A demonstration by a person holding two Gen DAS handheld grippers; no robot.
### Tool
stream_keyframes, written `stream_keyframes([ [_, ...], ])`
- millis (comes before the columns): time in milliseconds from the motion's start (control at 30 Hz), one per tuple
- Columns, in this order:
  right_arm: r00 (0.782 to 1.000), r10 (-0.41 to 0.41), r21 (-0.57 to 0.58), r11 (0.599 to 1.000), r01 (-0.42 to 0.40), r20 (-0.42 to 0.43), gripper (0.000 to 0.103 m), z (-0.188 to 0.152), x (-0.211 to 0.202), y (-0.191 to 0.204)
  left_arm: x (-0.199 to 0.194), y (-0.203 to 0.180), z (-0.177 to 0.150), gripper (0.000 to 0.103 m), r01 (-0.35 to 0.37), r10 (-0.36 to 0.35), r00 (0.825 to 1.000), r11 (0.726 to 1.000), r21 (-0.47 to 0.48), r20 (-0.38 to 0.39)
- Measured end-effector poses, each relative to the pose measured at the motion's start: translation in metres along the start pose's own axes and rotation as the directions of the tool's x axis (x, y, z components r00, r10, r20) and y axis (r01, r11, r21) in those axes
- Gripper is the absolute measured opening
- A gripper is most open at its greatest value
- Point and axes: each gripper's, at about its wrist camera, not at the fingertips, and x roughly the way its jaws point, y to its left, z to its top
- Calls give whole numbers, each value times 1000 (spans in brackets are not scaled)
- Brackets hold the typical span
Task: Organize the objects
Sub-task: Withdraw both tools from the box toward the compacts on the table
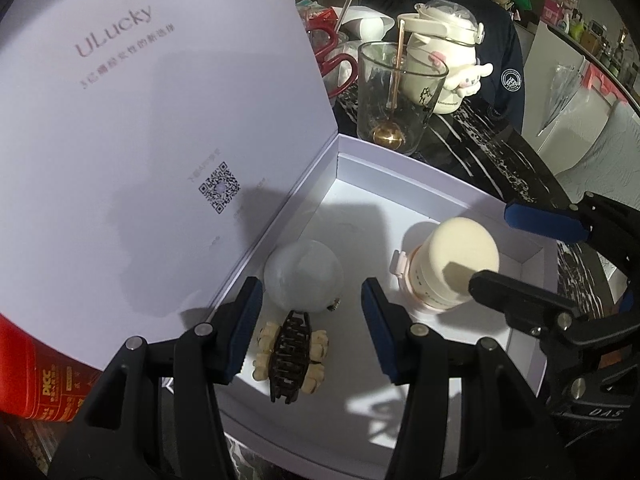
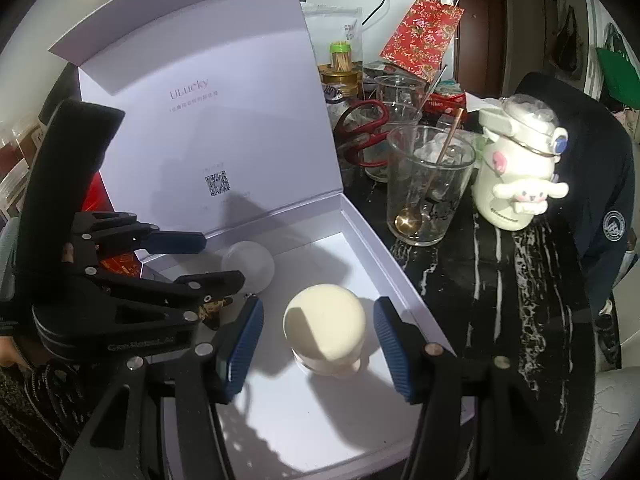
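We take the white box (image 1: 440, 184) as our landmark: it sits on a dark marbled table (image 2: 520, 280) with its lid (image 1: 160, 140) standing up along the far left wall.

Inside the box, a frosted ball (image 1: 304, 276) lies against the lid side. Just in front of it, nearer to us, a dark hair clip (image 1: 290, 356) rests across a small cluster of cream beads (image 1: 320, 344). Toward the box's right side a cream jar with a rounded cap (image 2: 324, 330) stands upright on the floor of the box.

Our left gripper (image 1: 312, 328) hovers over the near left part of the box, its jaws parted with the hair clip below the gap; the pads touch nothing and it holds nothing.

Our right gripper (image 2: 320, 344) hangs over the jar, its jaws apart on either side of the cap with space showing on both sides, so it grips nothing.

Beyond the box's far right corner stand a glass (image 2: 430, 188) with a gold spoon (image 2: 410, 218) in it and a white cartoon bottle (image 2: 518, 168). Red scissors (image 2: 360, 128) lie behind the glass.
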Motion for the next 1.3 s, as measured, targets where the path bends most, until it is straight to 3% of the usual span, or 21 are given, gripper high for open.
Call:
stream_keyframes([
  [300,999,-29,7,1000,29,21,62,-1,-26,4,-25,-2,-2,51,-1,1,1000,1000,-9,23],
  [400,999,-38,10,999,37,33,67,-1,-38,5,-35,-2,-3,62,-1,1,999,1000,-13,37],
  [633,996,-65,26,998,63,59,84,-3,-62,7,-60,-4,-6,72,-8,9,997,1000,-25,73],
  [833,994,-86,35,996,84,74,85,-7,-81,9,-81,-4,-12,79,-9,12,996,999,-40,90],
  [1300,989,-108,40,994,105,98,85,-20,-124,19,-126,-13,-32,81,-19,25,991,999,-46,130],
])
